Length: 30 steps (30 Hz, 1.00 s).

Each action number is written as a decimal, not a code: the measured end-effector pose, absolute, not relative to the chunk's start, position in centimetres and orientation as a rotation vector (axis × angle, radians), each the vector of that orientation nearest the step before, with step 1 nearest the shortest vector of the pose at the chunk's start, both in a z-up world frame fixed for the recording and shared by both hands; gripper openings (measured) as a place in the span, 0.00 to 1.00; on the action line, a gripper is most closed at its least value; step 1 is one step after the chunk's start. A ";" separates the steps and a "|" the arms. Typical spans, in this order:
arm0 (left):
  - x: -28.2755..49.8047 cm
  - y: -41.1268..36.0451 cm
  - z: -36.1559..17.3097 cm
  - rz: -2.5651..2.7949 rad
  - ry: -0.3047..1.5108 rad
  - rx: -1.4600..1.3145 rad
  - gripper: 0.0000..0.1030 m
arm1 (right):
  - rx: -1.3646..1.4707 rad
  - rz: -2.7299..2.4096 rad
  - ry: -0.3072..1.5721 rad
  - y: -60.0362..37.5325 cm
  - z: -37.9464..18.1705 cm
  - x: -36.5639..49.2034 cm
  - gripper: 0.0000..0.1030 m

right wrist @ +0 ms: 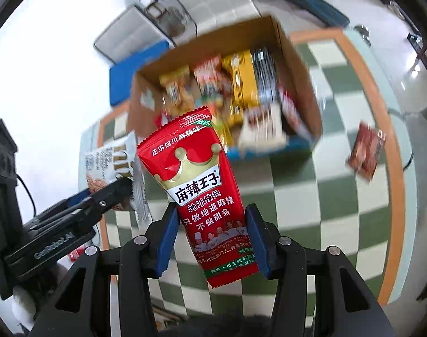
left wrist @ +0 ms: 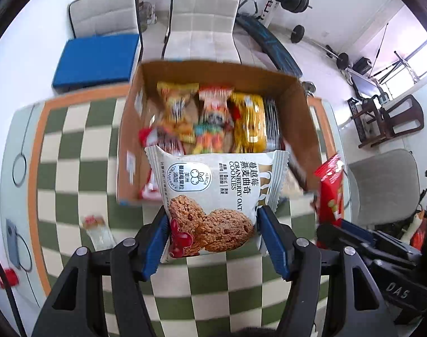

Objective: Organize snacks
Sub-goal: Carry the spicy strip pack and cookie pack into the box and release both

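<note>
Holding snack packets upright: cardboard box [left wrist: 303,118]; each hand-held gripper clamped, cookie pack [left wrist: 213,196], red pack [right wrist: 205,196].

**Colours on and around the table**

The tablecloth [left wrist: 73,151] is a green-and-cream check with an orange border. The cardboard box [left wrist: 300,106] is plain brown, with a blue strip along its lower edge in the right wrist view. Inside it lie yellow, orange, red and black wrappers (too blurred to read). The cookie packet [left wrist: 213,193] is white and pale grey, printed with brown oat cookies and dark red cranberries. The spicy strip packet [right wrist: 205,196] is bright red with a gold crown, white lettering and a green band. Both grippers' pads [left wrist: 272,241] are blue on black frames. A blue cushion [left wrist: 95,59] sits on a cream chair [left wrist: 104,11].
</note>
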<state>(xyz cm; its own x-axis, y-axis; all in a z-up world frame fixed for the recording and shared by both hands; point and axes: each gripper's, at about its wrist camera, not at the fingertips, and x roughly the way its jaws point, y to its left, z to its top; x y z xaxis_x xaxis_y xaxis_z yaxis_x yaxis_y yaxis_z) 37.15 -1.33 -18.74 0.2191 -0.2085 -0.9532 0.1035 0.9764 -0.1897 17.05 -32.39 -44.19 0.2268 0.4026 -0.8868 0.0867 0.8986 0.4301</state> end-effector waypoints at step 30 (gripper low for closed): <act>47.6 -0.9 -32.3 -0.110 1.641 -0.100 0.81 | 0.441 -0.013 1.431 -36.7 -51.5 39.8 0.63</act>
